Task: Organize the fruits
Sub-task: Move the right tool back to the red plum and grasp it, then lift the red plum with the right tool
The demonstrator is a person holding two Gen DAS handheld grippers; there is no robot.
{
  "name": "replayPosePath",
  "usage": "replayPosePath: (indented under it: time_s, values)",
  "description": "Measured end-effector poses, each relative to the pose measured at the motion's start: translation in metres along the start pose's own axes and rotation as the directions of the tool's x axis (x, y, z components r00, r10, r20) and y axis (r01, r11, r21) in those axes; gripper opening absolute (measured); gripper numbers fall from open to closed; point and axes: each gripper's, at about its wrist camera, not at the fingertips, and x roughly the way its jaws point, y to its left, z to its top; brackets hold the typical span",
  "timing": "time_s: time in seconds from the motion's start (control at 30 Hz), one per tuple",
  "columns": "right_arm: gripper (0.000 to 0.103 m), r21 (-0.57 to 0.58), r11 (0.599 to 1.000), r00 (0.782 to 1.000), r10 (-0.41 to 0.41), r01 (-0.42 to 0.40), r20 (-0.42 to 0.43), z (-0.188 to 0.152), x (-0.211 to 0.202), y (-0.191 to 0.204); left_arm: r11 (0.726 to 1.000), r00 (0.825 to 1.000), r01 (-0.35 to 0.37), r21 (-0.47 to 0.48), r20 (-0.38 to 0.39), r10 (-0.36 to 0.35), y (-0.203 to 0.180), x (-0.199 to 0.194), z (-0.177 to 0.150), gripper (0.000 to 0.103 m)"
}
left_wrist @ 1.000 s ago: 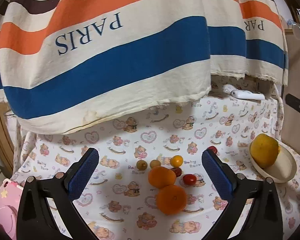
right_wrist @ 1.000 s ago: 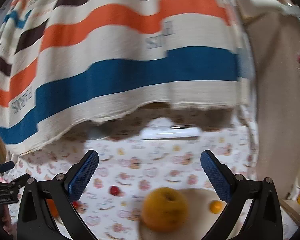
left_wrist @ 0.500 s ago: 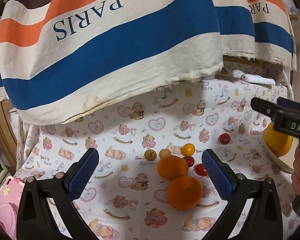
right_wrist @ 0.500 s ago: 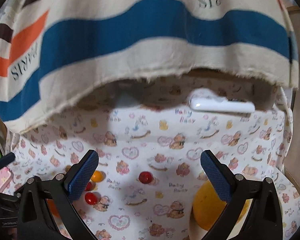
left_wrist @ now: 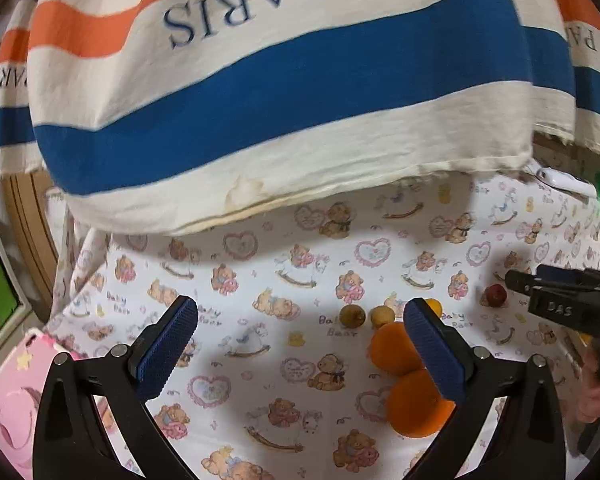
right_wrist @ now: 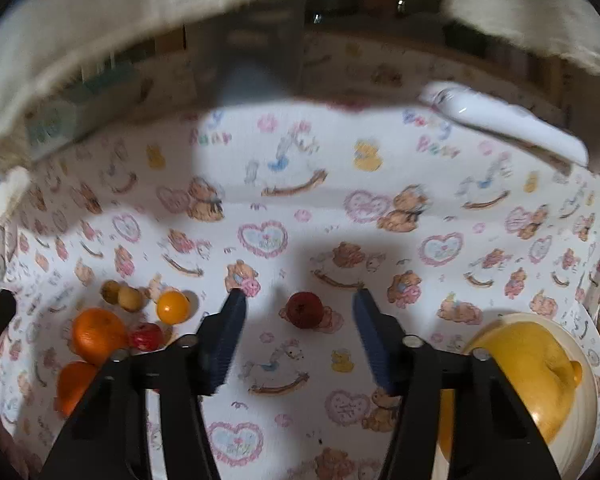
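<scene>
**Right tool closing around a lone dark red fruit**

The right tool (right_wrist: 298,300) points down at the table (right_wrist: 380,248), which is covered in a teddy-bear print cloth. Its jaws are closing, and the dark red fruit (right_wrist: 305,309) lies between the blue pads (right_wrist: 374,336) with a gap on each side; the pads do not press on it. The fruit is round, so no long axis shows; a small dark spot on its upper left faces the camera.

Left of it sits a cluster: a small yellow-orange fruit (right_wrist: 173,306), two little brown fruits (right_wrist: 121,294) touching each other, a bright red fruit (right_wrist: 146,336) against one orange (right_wrist: 98,334), and a second orange (right_wrist: 74,386) nearer the camera. All lie well apart from the dark red fruit, outside the left pad. On the right a cream bowl (right_wrist: 580,408) holds a large yellow fruit (right_wrist: 528,364). A white device (right_wrist: 500,120) lies at the far edge of the table under the hem of a striped cloth (right_wrist: 60,40).

The left tool (left_wrist: 300,324) has its jaws wide apart, with nothing between them. Its right pad (left_wrist: 434,352) hides part of the two oranges (left_wrist: 392,346) in its view. A pink case (left_wrist: 16,400) lies at the lower left. The right tool's black tip (left_wrist: 560,284) shows beside the dark red fruit (left_wrist: 495,295).
</scene>
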Motion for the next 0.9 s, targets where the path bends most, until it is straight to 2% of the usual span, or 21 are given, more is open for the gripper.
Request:
replayPosePath:
  time_s: [0.17,0.2,0.4,0.63,0.73,0.87,0.9]
  values:
    - [0.049,0.003,1.0,0.997,0.0,0.0,-0.078,0.005,0.019,0.001,0.999,0.999,-0.03,-0.009,-0.042,0.03,0.003,0.009,-0.002,0.102]
    - [0.045,0.001,1.0,0.996,-0.008,0.008,-0.087,0.005,0.022,0.001,0.999,0.998,-0.032,-0.009,-0.046,0.032,0.003,0.01,-0.002,0.102]
    - [0.04,-0.003,1.0,0.991,-0.025,0.025,-0.132,0.008,0.041,0.003,1.0,0.995,0.003,-0.015,-0.098,-0.004,0.0,0.018,-0.006,0.102]
    - [0.036,0.04,0.999,0.983,0.0,0.007,-0.185,0.01,0.062,0.001,1.0,0.996,-0.006,-0.009,-0.093,0.005,-0.001,0.016,-0.005,0.102]
    - [0.028,0.037,0.999,0.981,0.009,-0.002,-0.193,0.008,0.067,0.0,1.0,0.996,-0.011,-0.02,-0.085,0.01,0.002,0.015,-0.004,0.102]
    - [0.028,0.022,1.0,0.982,0.006,-0.001,-0.189,0.005,0.062,0.002,1.0,0.996,-0.013,-0.028,-0.089,0.01,0.003,0.015,-0.003,0.102]
    - [0.028,0.017,1.0,0.983,0.008,-0.005,-0.181,-0.006,0.049,-0.001,1.0,0.996,-0.015,-0.027,-0.085,0.013,0.003,0.014,-0.003,0.102]
